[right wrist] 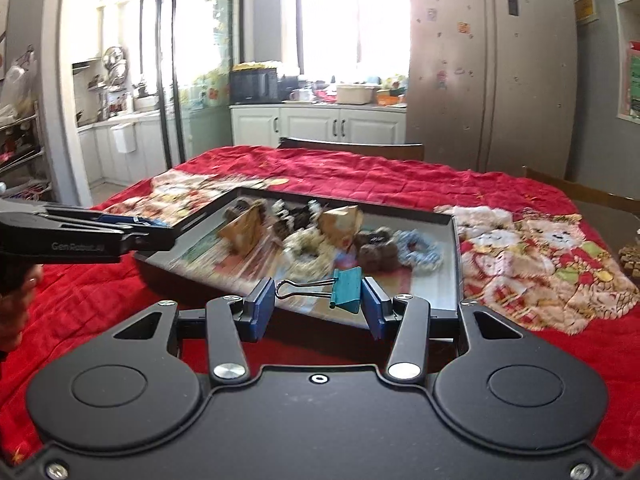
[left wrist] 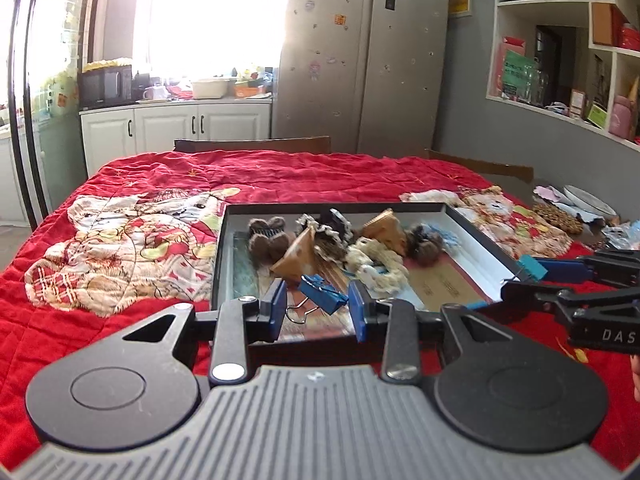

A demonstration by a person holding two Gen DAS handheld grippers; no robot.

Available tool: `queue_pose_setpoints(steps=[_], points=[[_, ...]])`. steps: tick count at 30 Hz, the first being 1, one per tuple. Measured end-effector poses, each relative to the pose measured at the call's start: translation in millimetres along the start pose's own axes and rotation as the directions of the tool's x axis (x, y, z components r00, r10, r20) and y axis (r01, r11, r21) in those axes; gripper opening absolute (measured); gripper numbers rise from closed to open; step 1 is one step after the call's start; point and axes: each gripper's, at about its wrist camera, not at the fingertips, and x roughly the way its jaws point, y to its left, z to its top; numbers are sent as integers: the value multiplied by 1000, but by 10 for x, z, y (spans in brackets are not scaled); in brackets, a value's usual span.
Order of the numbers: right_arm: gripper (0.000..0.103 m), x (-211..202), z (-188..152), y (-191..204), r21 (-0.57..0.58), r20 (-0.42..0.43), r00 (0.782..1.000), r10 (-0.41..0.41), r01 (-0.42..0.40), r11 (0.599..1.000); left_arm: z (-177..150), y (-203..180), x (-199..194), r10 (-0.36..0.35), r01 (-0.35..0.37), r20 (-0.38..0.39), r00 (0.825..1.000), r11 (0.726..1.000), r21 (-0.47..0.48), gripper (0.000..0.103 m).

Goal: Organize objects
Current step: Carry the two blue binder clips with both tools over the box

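A shallow black box with white inner walls lies on the red quilt. It holds fluffy scrunchies, brown triangular pieces and brown furry clips. My left gripper hovers over the box's near edge, shut on a blue binder clip held lengthwise between the pads. My right gripper is shut the same way on a teal binder clip, whose wire handle reaches the left pad. Each gripper shows in the other's view: the right gripper and the left gripper.
The quilt covers a table with wooden chair backs along its far edge. A white plate and a patterned mat lie at the table's right side. A hand grips the left tool. A fridge stands behind.
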Motion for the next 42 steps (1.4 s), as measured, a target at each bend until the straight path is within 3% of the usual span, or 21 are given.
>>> queue_pose_setpoints(steps=[15,42], points=[[45,723,80,-239,25,-48,995,-86,87,996,128,-292,578,-43,44,-15,999,996,73,37],[45,1194,1,-370,65,-133,987,-86,96,993,63,-406,1113,8,-1,-67,998,994,113,38]])
